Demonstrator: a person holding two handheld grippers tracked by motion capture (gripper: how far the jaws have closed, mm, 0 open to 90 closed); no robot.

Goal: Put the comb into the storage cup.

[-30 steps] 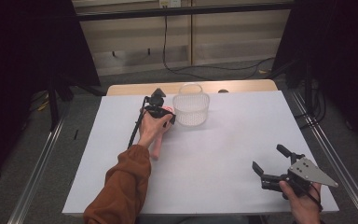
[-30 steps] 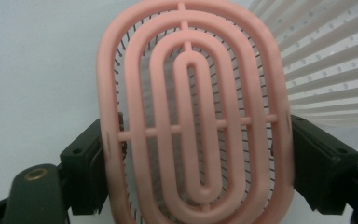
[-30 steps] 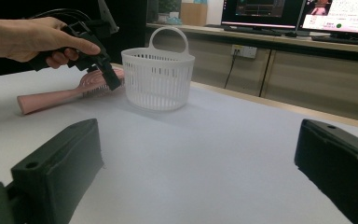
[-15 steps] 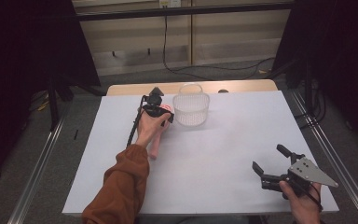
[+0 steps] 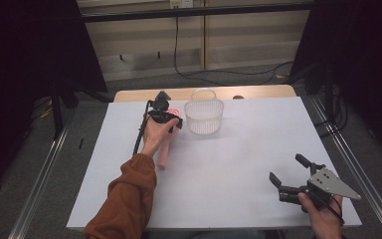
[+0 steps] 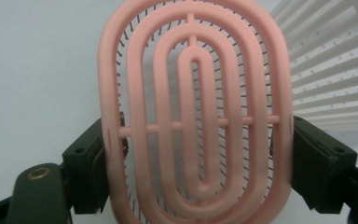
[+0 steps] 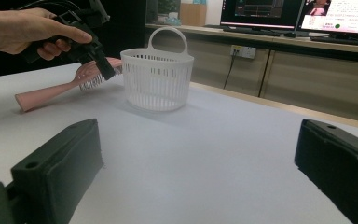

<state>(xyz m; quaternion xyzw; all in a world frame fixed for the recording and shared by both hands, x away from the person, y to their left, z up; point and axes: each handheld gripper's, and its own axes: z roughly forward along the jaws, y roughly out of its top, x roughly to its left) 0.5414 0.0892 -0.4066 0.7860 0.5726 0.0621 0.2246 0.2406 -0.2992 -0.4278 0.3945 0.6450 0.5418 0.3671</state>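
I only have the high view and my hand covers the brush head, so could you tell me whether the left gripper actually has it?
Observer: Yes, the left gripper has its jaws against both edges of the pink hairbrush head.
Operator: Thank you. Is the handle off the table?
Observer: The right gripper view shows the handle end resting on the white table, head raised.
Operator: And the basket?
Observer: The white basket stands upright just beyond the head.
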